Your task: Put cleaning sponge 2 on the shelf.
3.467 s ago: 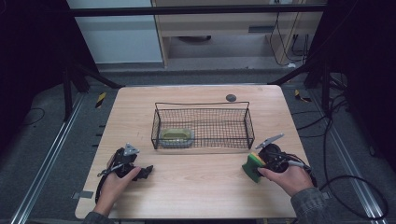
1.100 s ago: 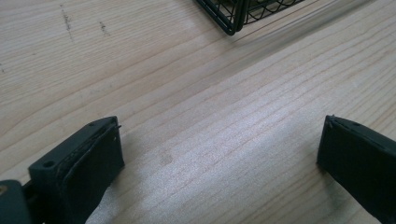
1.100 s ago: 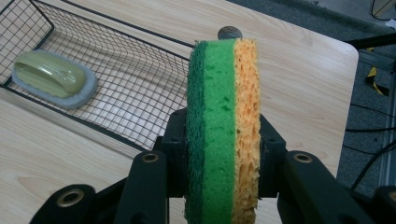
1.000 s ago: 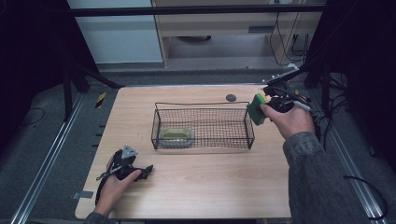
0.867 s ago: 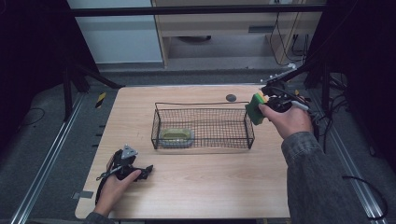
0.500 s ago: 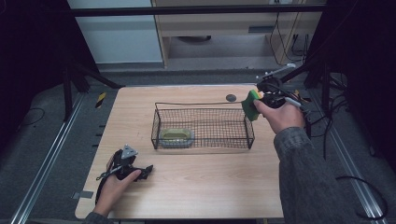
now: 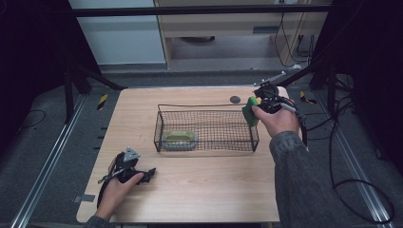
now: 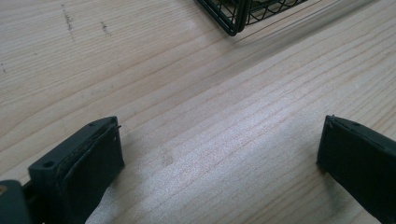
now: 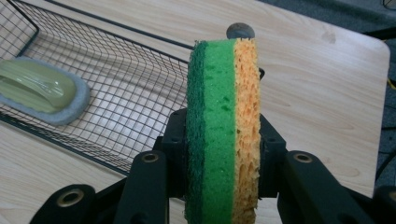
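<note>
Wire basket [image 7: 206, 124] stands mid-table [image 7: 190, 190] and holds one grey-rimmed green scrubber [image 7: 179, 139] at its left end. One green-and-yellow sponge [image 9: 223, 130] is clamped upright in the right gripper [image 7: 256, 108], above the basket's right end near the table's far right corner. One left gripper [image 7: 142, 175] rests at the near left edge, jaws wide apart on bare wood.

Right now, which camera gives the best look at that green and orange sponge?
The right gripper view: the sponge stands close and upright between the right claw's black jaws, with its green and orange layers plain. In the high view the sponge is a small green patch at the wire basket's right end.
</note>
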Available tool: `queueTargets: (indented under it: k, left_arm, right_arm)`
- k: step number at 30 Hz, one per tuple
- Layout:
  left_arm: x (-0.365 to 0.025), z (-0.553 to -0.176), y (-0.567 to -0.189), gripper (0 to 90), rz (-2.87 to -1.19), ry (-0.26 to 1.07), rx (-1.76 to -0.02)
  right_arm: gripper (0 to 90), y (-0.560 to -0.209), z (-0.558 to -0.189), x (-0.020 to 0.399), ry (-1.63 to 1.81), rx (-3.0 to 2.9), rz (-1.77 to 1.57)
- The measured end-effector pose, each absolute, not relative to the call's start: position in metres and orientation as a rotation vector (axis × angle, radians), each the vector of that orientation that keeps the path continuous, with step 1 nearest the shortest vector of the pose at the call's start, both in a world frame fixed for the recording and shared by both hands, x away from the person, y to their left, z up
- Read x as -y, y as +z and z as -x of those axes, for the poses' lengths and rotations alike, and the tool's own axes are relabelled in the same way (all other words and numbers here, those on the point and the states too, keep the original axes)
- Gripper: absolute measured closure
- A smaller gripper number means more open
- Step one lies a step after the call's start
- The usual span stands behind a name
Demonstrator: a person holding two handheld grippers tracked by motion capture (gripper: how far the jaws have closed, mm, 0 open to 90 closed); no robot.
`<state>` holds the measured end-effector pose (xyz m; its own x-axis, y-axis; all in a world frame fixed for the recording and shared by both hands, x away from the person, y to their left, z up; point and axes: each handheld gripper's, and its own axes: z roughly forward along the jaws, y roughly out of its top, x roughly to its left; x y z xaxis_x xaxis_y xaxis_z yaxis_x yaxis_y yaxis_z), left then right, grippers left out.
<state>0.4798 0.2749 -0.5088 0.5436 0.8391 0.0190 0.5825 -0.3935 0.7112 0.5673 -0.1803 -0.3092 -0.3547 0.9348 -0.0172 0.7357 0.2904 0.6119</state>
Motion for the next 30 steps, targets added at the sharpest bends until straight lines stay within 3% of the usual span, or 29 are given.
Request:
queueTargets:
  k: [16,30]
  left_arm:
    - [-0.275,-0.480,-0.509,0.0,-2.120,0.501,-1.141]
    - [-0.275,-0.480,-0.509,0.0,-2.121,0.500,-1.137]
  right_arm:
    - [64.7,-0.351,-0.581,0.181,0.697,-2.219,-1.548]
    - [64.6,-0.366,-0.585,0.183,0.652,-2.234,-1.559]
